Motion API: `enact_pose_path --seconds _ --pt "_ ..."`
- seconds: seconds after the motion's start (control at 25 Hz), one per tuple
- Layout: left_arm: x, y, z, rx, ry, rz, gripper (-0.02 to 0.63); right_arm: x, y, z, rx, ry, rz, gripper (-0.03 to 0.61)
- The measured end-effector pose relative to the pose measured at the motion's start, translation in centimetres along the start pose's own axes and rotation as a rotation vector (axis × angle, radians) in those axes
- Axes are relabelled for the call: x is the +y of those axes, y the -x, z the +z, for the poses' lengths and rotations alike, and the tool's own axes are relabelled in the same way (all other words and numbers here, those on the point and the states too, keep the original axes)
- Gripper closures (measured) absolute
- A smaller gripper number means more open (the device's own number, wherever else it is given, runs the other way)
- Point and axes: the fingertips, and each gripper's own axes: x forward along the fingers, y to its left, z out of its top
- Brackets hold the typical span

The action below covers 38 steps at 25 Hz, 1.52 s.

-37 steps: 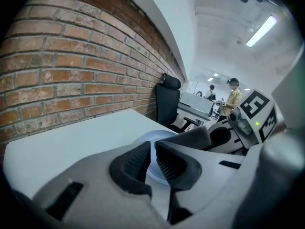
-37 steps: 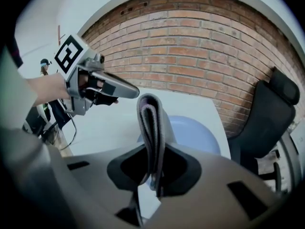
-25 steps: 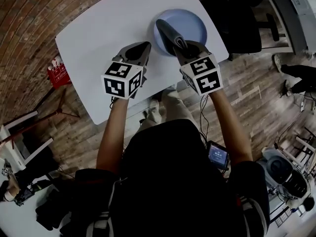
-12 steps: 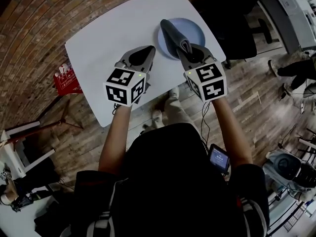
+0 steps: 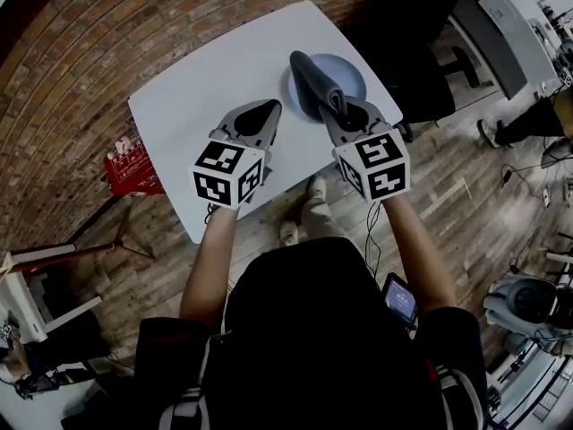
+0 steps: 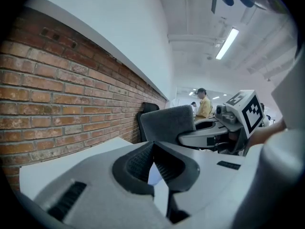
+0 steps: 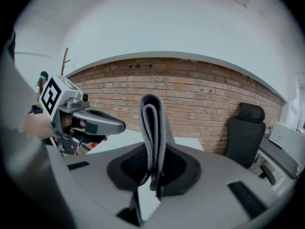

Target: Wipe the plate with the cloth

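A pale blue plate lies near the far right corner of the white table. My right gripper is shut on a folded grey cloth, which sticks out over the plate's left part and hides it. In the right gripper view the cloth stands upright between the jaws. My left gripper hangs over the table left of the plate, shut with nothing in it; in the left gripper view its jaws meet, and the cloth shows beyond them.
A brick wall runs along the table's far and left sides. A red box sits on the floor left of the table. A black office chair stands beyond the table's right end. Wooden floor lies below the table's near edge.
Both grippers have risen together and look larger in the head view. The cloth has lifted with the right gripper. The table and plate look smaller and farther off.
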Motion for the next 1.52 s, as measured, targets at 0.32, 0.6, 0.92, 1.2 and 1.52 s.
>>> enact_pose_path --seconds 0.32,0.6,0.92,1.2,1.52 --pt "-1.1 2.8 1.1 -0.046 0.001 -0.035 0.594 2.3 2.7 2.0 -0.061 0.035 -0.047 0.526" --pt "-1.3 3.9 2.0 -0.081 0.015 -0.031 0.594 2.2 4.1 2.6 -0.087 0.016 -0.067 0.526" --pt "-3.1 4.5 3.8 -0.1 -0.015 -0.004 0.595 1.5 6.0 3.9 -0.147 0.007 -0.055 0.526" --pt "-6.3 5.3 5.3 -0.12 -0.023 0.01 0.595 0.8 9.5 4.1 -0.166 0.001 -0.052 0.526" --pt "-9.8 6.9 5.6 -0.151 -0.015 0.024 0.594 0.7 13.0 3.9 -0.198 -0.021 -0.058 0.526"
